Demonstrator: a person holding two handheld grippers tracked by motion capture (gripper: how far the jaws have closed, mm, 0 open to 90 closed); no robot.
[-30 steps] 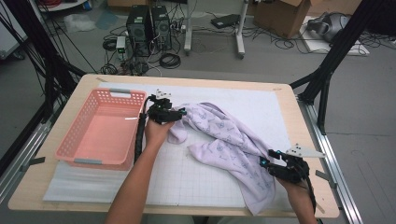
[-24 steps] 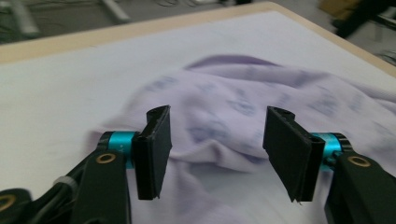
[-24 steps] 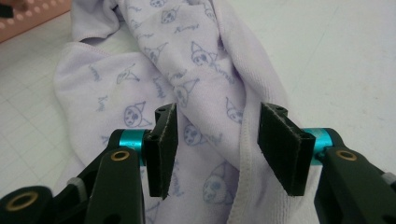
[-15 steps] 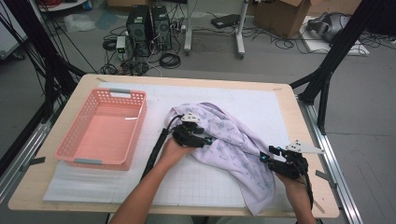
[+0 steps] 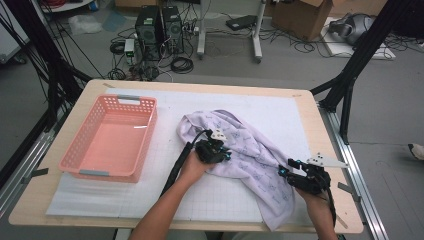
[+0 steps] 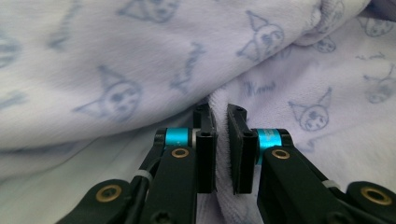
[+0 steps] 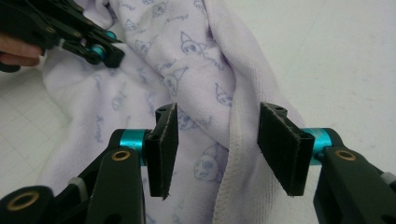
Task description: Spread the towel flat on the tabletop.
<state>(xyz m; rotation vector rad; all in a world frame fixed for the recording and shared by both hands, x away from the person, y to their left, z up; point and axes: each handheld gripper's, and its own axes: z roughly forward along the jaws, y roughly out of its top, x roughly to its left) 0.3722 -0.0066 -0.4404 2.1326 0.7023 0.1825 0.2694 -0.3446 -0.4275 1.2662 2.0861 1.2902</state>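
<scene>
Left gripper (image 6: 222, 140) has just closed on a fold of the lilac printed fleece blanket (image 5: 250, 150); right gripper (image 7: 217, 149) stands open astride its hem. Pink plastic basket (image 5: 80, 167) empty; folding and stowing remain, I judge.

Even, soft overhead light, faint shadows, no glare. High view slightly soft and grainy. Gripper views sharp at the jaws; near fabric (image 6: 116, 56) blurs, edges bend slightly.

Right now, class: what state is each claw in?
Left claw: just closed, pinching a fold of the towel.
Right claw: open, towel edge between its pads.
</scene>
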